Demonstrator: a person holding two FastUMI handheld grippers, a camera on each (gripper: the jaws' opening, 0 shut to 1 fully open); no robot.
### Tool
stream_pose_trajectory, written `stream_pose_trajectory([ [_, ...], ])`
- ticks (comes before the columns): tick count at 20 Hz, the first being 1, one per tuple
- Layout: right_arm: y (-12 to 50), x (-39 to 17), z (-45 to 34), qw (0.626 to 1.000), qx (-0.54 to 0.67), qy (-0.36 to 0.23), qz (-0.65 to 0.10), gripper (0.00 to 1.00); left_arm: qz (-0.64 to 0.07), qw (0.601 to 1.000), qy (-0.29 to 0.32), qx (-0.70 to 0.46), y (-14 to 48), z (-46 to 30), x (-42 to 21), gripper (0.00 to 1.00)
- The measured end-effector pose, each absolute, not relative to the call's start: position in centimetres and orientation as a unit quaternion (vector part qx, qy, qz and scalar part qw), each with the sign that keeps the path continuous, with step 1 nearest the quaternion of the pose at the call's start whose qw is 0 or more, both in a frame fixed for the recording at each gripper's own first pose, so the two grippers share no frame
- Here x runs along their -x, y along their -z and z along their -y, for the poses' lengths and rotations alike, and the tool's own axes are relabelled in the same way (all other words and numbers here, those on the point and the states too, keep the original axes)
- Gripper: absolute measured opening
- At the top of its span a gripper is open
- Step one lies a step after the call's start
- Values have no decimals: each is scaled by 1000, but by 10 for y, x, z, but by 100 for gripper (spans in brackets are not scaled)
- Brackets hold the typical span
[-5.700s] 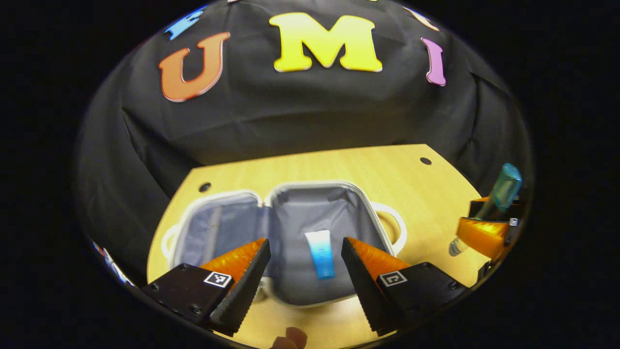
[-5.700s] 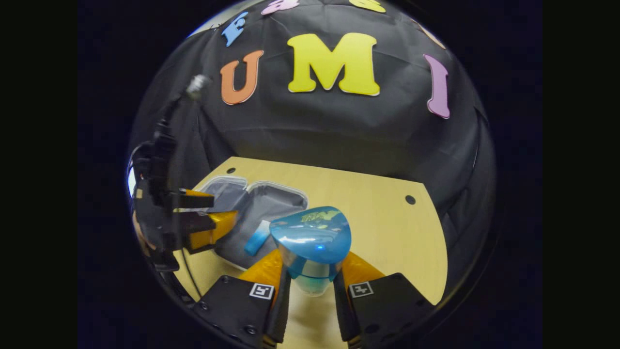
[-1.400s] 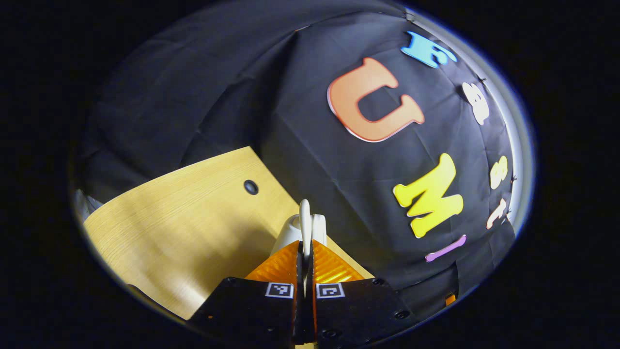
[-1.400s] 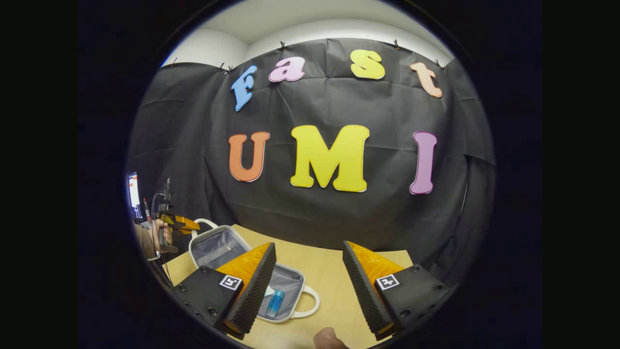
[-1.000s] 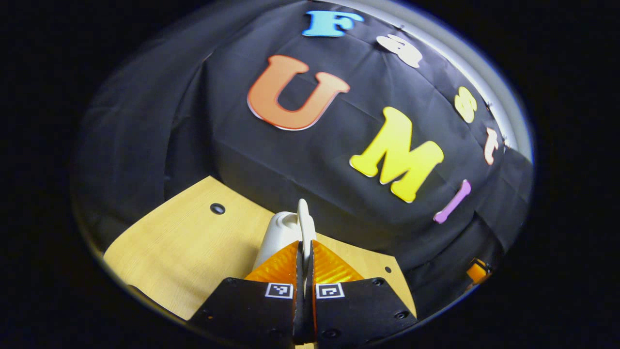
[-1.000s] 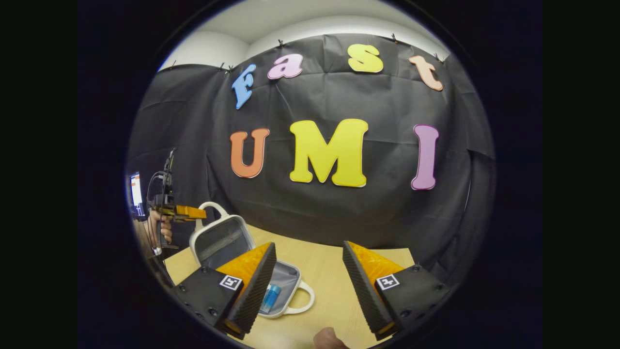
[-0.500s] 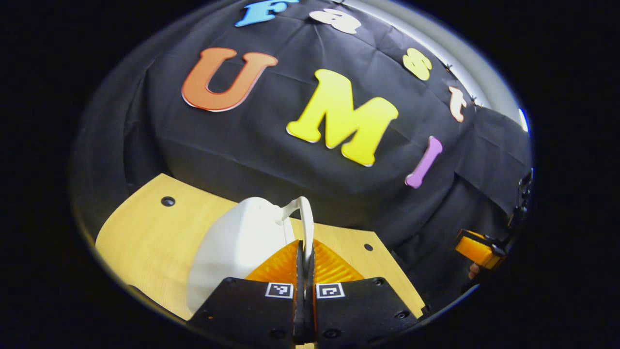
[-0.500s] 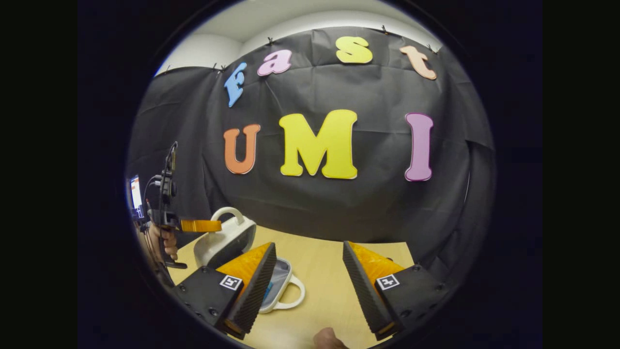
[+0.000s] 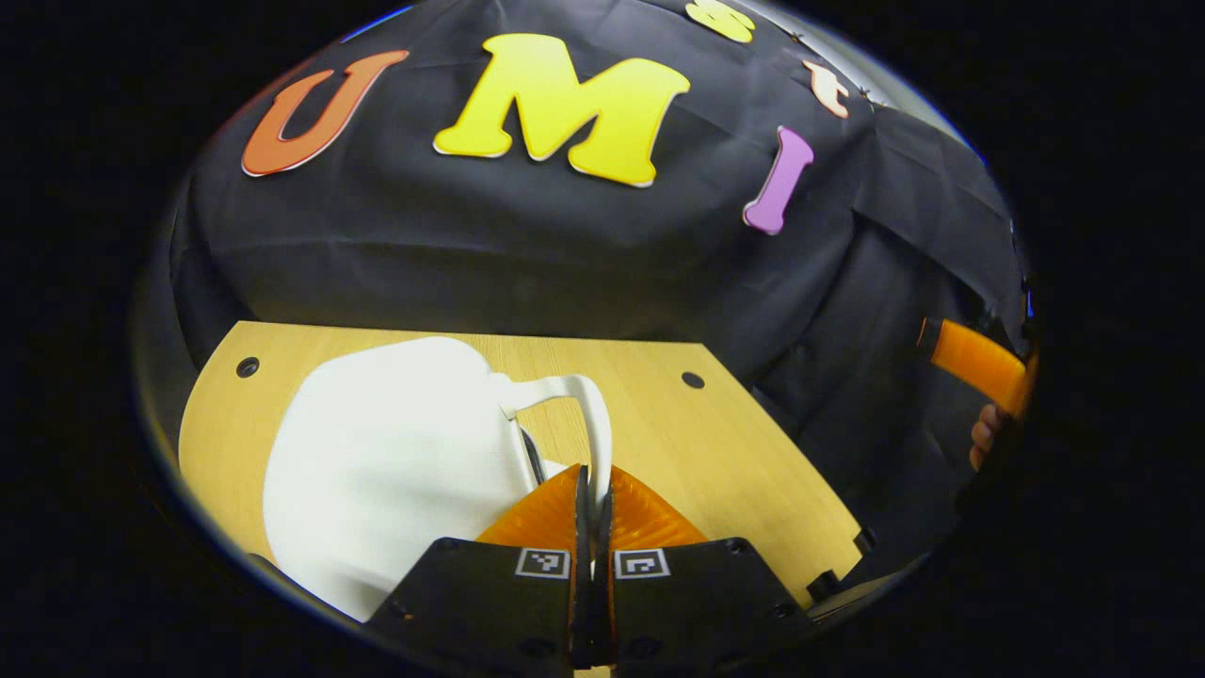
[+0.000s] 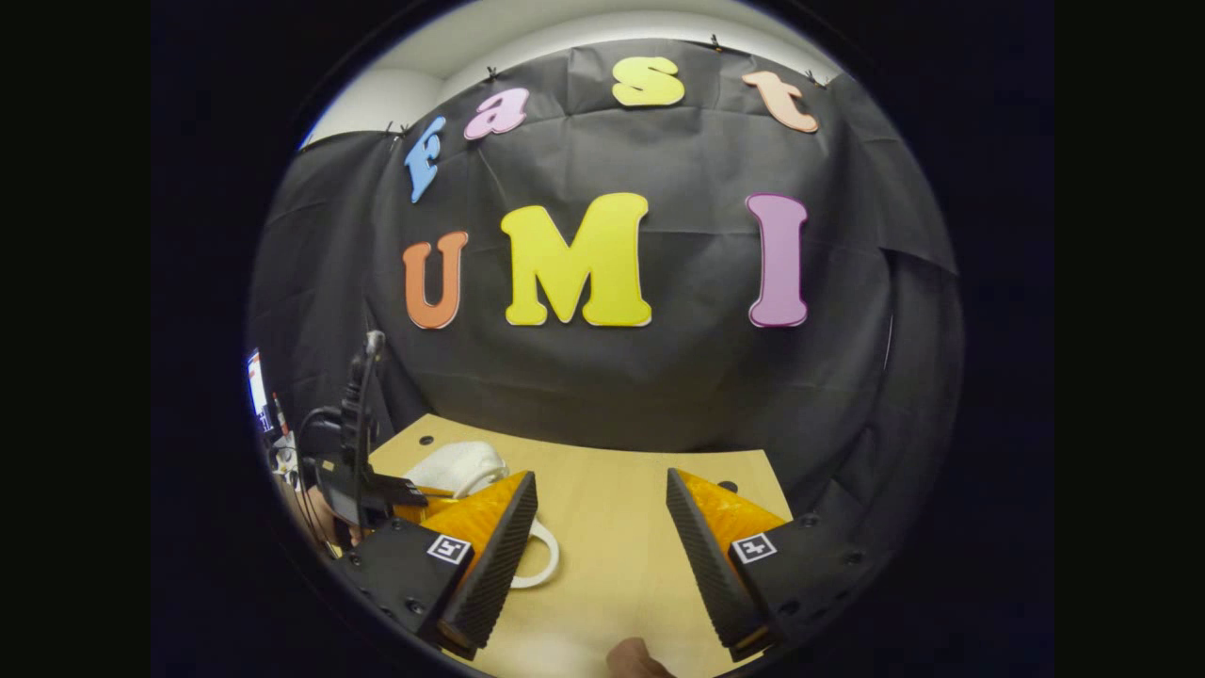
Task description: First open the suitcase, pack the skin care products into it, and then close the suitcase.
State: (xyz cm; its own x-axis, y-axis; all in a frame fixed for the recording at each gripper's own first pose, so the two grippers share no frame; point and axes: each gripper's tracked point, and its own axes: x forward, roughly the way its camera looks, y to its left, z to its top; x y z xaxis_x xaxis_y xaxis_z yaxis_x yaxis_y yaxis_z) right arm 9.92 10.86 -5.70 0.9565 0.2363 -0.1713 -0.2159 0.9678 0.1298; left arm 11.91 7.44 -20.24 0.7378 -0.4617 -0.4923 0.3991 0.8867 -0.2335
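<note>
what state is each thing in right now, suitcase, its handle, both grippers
suitcase: lid folded down over the base, lying on the table; a thin dark gap shows at the handle side, so full closure cannot be told
suitcase handle: pinched between the left gripper's fingers
left gripper: shut on the handle
right gripper: open, holding nothing, above the table beside the suitcase

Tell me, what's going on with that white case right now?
Left gripper shut on suitcase handle. Right gripper open, holding nothing. Suitcase lid down on table.
</note>
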Motion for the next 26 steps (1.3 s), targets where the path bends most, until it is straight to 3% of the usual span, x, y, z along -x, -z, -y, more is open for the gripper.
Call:
stream_pose_trajectory([
  [7, 70, -97, -84, 988, -69, -88, -106, 81, -316, 921, 213, -77, 262, -38, -114, 0],
  [13, 70, -95, -62, 991, -74, -50, -99, 82, -332, 909, 216, -131, 285, -32, -116, 5],
  [17, 55, -95, -54, 994, -73, -27, -79, 82, -348, 903, 228, -109, 280, -25, -107, 25],
  [18, 51, -94, -55, 994, -73, -24, -75, 82, -336, 910, 216, -111, 269, -30, -109, 36],
  [21, 39, -91, -57, 996, -63, -17, -60, 82, -294, 932, 185, -105, 233, -47, -109, 48],
  [24, 24, -90, -61, 998, -48, -11, -40, 82, -234, 959, 134, -90, 179, -78, -108, 75],
  [25, 20, -89, -65, 998, -45, -10, -35, 82, -219, 964, 127, -75, 161, -86, -104, 72],
  [26, 15, -89, -68, 998, -45, -10, -30, 82, -204, 970, 120, -61, 142, -92, -102, 77],
])
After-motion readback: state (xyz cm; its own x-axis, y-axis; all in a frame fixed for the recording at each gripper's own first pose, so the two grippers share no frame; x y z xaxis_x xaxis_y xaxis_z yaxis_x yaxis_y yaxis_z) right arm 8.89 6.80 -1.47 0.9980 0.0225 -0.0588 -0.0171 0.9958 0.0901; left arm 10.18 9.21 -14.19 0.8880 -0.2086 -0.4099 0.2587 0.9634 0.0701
